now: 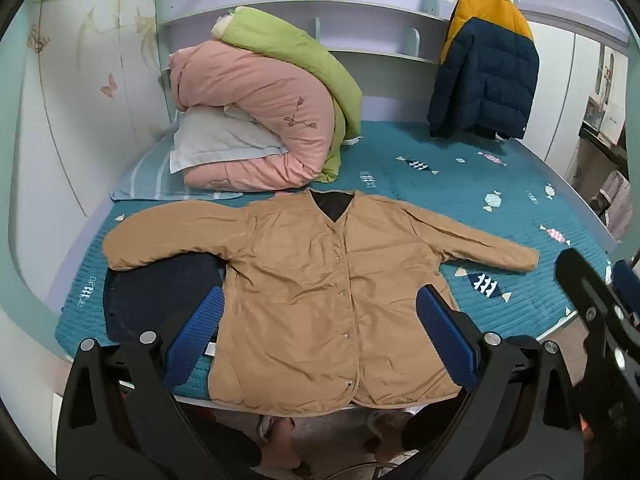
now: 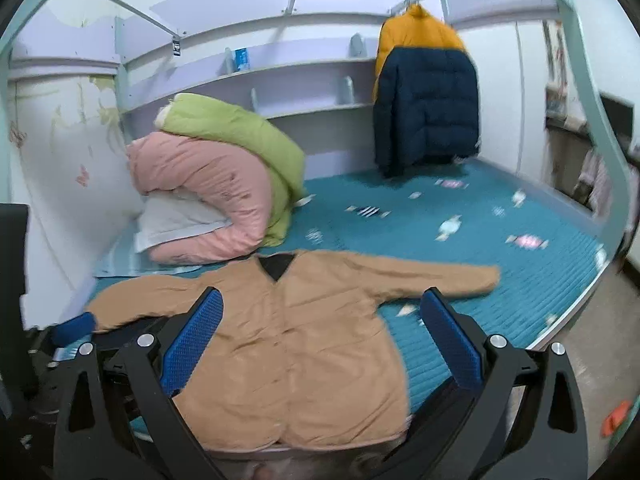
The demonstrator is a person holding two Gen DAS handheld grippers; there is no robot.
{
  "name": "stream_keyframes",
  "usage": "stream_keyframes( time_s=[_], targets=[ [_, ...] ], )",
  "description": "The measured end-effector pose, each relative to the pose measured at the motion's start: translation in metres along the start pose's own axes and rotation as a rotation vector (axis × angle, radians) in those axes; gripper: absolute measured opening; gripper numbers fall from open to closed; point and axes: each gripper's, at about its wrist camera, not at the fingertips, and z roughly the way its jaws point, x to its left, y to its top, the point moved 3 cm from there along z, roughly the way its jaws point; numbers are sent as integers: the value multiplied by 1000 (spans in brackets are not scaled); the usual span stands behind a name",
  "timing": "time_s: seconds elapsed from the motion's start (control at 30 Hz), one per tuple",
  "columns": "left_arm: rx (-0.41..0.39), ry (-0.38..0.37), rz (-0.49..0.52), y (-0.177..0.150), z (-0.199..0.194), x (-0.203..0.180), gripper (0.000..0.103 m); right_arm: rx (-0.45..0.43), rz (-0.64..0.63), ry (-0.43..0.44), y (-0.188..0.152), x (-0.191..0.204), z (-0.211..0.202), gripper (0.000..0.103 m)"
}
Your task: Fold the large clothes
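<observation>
Across the teal bed [image 1: 460,184], open mattress spreads right of the tan jacket [image 1: 320,288], which lies flat, hem at the near edge. Both left gripper [image 1: 320,336] and right gripper [image 2: 320,336] seemingly hover, spread wide, empty.

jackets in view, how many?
2. Tan jacket lies flat, buttoned, on the bed near the front edge. Navy-and-yellow puffer hangs at the back right. Dark cloth under the tan sleeve is unclear.

Tan coat [image 1: 320,292] on teal candy-print bedspread [image 1: 460,184]; pink quilt [image 1: 256,108], green quilt [image 1: 292,52], yellow-and-navy jacket [image 1: 486,64].
</observation>
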Motion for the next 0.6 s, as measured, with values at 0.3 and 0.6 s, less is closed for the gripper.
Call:
stream_keyframes(
  time_s=[0.3,0.6],
  targets=[
    [-34,-15,-44,31,3,11,97,18,-106,-92,10,0,27,96],
    [23,-42,-90,41,24,18,97,-28,-94,-115,16,-5,37,96]
  ],
)
